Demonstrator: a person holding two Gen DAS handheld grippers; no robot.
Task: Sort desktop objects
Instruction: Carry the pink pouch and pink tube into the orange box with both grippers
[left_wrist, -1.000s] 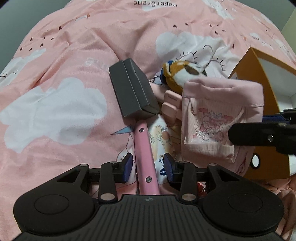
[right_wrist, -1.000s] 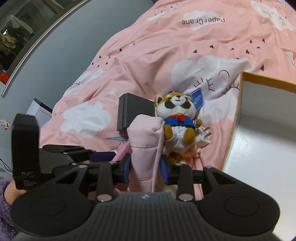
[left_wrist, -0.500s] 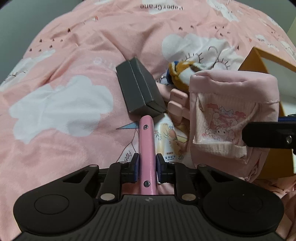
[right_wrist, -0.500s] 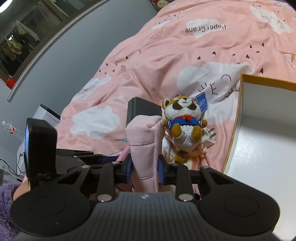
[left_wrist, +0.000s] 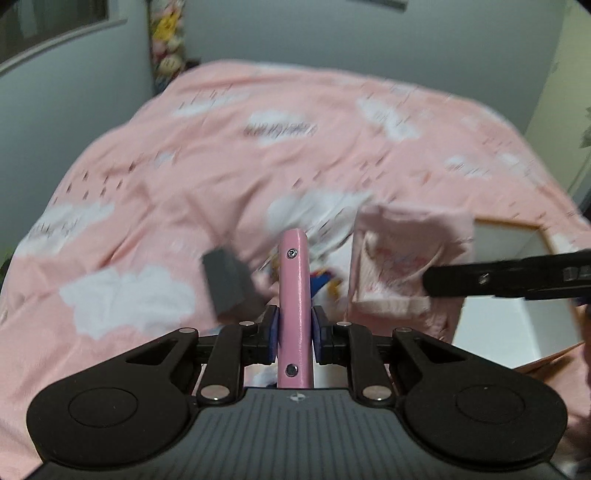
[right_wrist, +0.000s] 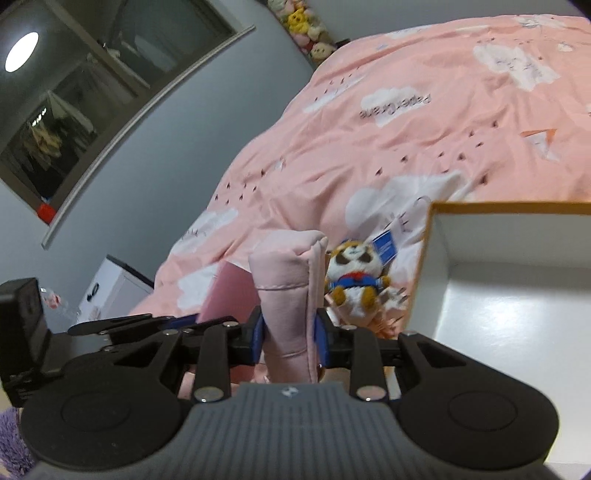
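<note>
My left gripper (left_wrist: 294, 334) is shut on a flat pink case with two screws (left_wrist: 294, 295), held edge-on and lifted off the bed. My right gripper (right_wrist: 289, 338) is shut on a soft pink fabric pouch (right_wrist: 286, 291), which also hangs at the right of the left wrist view as the pink pouch (left_wrist: 402, 258) with the right gripper's black finger (left_wrist: 506, 277) across it. An open orange box with a white inside (right_wrist: 517, 314) stands just right of the pouch. A small raccoon plush (right_wrist: 356, 280) lies on the bed beside the box.
A dark grey box (left_wrist: 225, 284) lies on the pink cloud-print bedspread (left_wrist: 258, 166) left of the pink case. The left gripper's body (right_wrist: 110, 332) and a purple sleeve (right_wrist: 11, 443) show low left in the right wrist view. Grey walls, a window and stacked plush toys (right_wrist: 306, 18) lie beyond.
The left gripper closed on the pink case and lifted it off the bed. The right gripper tightened on the pouch and rose with it toward the orange box. Both views tilted up.
</note>
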